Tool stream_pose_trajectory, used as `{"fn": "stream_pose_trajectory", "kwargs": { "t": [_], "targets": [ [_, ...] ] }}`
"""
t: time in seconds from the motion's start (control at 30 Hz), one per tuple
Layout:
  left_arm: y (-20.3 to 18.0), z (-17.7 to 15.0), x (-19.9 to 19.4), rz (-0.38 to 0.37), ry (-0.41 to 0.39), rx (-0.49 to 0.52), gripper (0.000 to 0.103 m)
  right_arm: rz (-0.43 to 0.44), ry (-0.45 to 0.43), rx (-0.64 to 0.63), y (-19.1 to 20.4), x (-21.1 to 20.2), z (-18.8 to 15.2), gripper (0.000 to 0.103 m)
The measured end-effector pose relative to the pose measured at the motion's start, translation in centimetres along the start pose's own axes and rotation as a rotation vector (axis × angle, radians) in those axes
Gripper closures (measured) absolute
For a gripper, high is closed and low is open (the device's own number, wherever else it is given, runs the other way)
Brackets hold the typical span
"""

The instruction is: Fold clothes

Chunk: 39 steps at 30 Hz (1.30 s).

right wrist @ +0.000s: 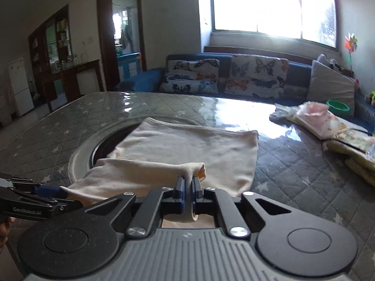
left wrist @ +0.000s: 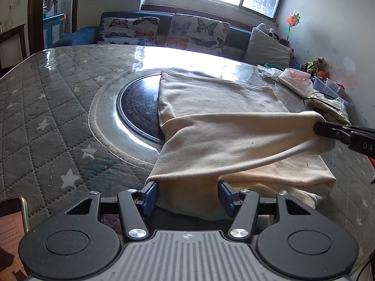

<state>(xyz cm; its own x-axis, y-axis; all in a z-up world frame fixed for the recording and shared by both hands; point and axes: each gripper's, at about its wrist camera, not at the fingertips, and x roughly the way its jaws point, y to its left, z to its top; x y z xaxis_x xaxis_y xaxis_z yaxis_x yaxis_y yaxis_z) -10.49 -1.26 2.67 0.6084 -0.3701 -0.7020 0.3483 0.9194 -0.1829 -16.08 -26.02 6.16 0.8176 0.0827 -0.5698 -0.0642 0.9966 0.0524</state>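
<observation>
"GenRobot.AI"-marked left gripper half-open astride cream cloth (right gripper clamped on it).

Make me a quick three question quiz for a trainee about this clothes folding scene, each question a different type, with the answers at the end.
1. True or false: the right gripper is clamped shut on a fold of the cream cloth.
2. Multiple choice: what does the far left part of the cloth partly cover? A) a laptop B) the dark round plate set in the table C) a pillow
3. Fill in: the cushions on the sofa behind the table are printed with ______.

Key: 1 true; 2 B; 3 butterflies.
</observation>
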Motion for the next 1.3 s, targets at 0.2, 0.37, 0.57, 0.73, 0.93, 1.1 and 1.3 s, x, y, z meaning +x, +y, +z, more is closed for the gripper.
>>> {"fn": "stream_pose_trajectory", "kwargs": {
  "t": [0.2,0.37,0.57,0.73,0.93,1.1,1.3],
  "targets": [
    [0.4,0.1,-0.4,-0.022,0.031,0.004,0.044,0.006,0.093,0.060,-1.1,1.7,-2.0,0.090],
    [0.4,0.6,-1.6,-0.069,0.048,-0.001,0.044,0.006,0.033,0.047,-1.5,0.7,-1.0,0.088],
    [-0.9,2.3,-2.6,-0.103,0.008,0.010,0.044,0.052,0.039,0.034,-1.0,2.2,-0.6,0.088],
    [-2.3,4.1,-0.3,-0.086,-0.020,0.016,0.044,0.066,0.071,0.015,-0.4,4.0,-1.2,0.088],
    [-2.5,5.2,3.2,-0.052,-0.038,-0.001,0.044,0.061,0.100,0.000,-0.5,5.1,-1.7,0.088],
    [-2.1,5.0,5.2,-0.024,-0.012,-0.003,0.044,0.058,0.098,-0.019,-0.3,4.8,-1.7,0.087],
    [-2.1,4.5,5.6,-0.008,-0.019,0.023,0.045,0.059,0.101,-0.030,-0.2,5.1,-1.7,0.084]
  ]
}}
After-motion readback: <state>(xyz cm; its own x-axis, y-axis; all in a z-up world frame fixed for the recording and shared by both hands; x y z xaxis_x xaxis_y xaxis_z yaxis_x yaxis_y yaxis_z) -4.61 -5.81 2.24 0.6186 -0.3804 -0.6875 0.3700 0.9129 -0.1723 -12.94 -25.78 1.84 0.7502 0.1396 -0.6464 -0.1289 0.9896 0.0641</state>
